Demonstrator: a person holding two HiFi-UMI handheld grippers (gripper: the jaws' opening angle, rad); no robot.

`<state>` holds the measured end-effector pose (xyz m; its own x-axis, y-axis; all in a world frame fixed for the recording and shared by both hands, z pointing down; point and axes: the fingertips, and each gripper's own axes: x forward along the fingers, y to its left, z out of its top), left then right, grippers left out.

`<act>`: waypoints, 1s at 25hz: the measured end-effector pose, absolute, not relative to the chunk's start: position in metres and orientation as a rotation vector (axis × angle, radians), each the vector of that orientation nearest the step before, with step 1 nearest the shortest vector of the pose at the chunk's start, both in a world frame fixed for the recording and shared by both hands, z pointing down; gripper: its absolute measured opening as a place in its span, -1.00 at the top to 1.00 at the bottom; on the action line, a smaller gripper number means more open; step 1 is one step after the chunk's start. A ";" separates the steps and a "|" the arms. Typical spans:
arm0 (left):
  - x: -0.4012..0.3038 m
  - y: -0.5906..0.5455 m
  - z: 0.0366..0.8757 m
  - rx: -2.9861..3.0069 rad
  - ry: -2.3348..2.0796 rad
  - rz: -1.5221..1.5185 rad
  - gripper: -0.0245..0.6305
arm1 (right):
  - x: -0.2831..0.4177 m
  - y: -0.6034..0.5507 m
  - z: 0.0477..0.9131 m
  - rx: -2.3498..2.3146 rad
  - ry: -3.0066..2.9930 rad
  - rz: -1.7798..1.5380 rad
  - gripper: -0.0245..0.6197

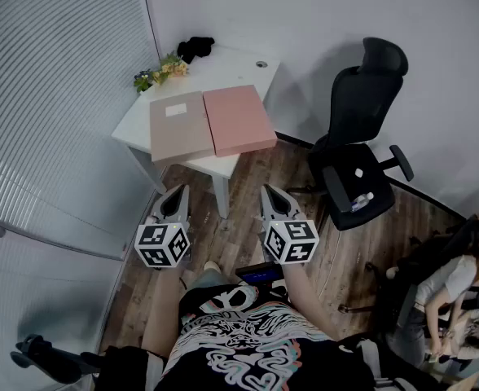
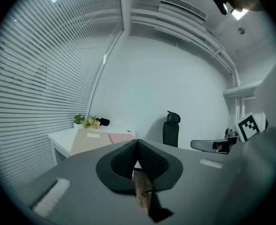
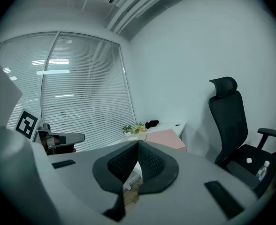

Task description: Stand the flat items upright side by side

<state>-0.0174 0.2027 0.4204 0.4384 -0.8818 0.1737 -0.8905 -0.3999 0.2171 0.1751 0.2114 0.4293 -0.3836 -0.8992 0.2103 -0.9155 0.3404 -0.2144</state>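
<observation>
Two flat folders lie side by side on a white table (image 1: pixel 134 125): a tan one (image 1: pixel 180 126) on the left and a pink one (image 1: pixel 238 119) on the right. Both also show in the left gripper view, tan folder (image 2: pixel 88 141) and pink folder (image 2: pixel 120 137), and the pink folder (image 3: pixel 165 139) shows in the right gripper view. My left gripper (image 1: pixel 174 197) and right gripper (image 1: pixel 274 198) hang in front of the table, well short of it, over the wooden floor. Both are shut with nothing between their jaws.
A small pot of flowers (image 1: pixel 160 73) and a black object (image 1: pixel 195 48) sit at the table's far end. A black office chair (image 1: pixel 358 145) stands to the right of the table. Window blinds (image 1: pixel 52 96) run along the left. People sit at the far right (image 1: pixel 459 292).
</observation>
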 end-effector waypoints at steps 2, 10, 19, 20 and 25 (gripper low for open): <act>-0.021 0.206 0.418 2.423 -1.538 0.040 0.92 | 0.174 0.214 0.429 1.720 -2.522 0.468 0.92; -0.031 0.214 0.419 2.409 -1.562 0.039 0.92 | 0.168 0.222 0.431 1.718 -2.517 0.480 0.91; -0.025 0.216 0.419 2.411 -1.540 0.002 0.92 | 0.176 0.226 0.438 1.725 -2.498 0.547 0.92; -0.023 0.217 0.420 2.412 -1.525 -0.008 0.92 | 0.179 0.227 0.441 1.727 -2.497 0.578 0.91; -0.008 0.219 0.425 2.381 -1.419 -0.068 0.35 | 0.186 0.230 0.449 1.689 -2.561 0.782 0.66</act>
<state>-0.0078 0.2192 0.4248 0.4923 -0.8584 0.1440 -0.8407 -0.4261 0.3342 0.1860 0.2302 0.4492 -0.4307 -0.8688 0.2442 -0.8570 0.3089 -0.4125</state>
